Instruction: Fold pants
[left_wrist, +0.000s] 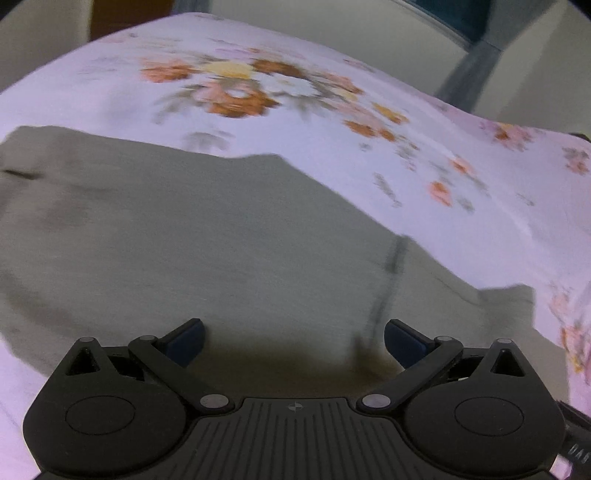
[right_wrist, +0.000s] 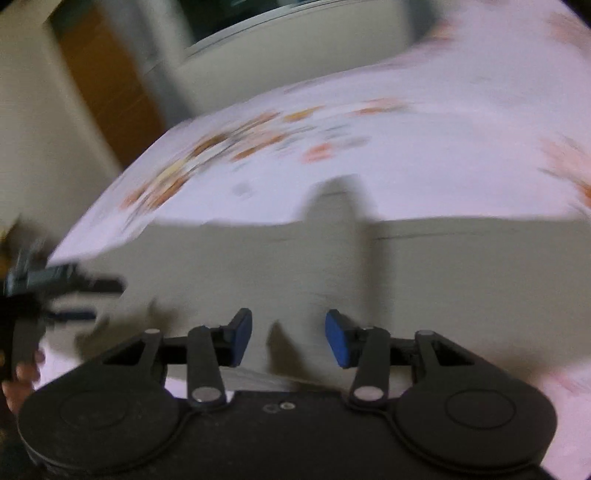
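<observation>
Grey-green pants (left_wrist: 207, 236) lie flat on a bed with a pale floral sheet (left_wrist: 332, 122). My left gripper (left_wrist: 293, 339) is open and empty, close above the pants. In the right wrist view the pants (right_wrist: 443, 273) fill the middle, blurred by motion. My right gripper (right_wrist: 289, 338) is open and empty, just above the near edge of the pants. The left gripper also shows in the right wrist view (right_wrist: 55, 291) at the far left, over the pants' left end.
The bed's far edge meets a pale wall and a wooden door (right_wrist: 107, 74). A dark window frame (left_wrist: 476, 18) is at the back right. The sheet extends around the pants on all sides.
</observation>
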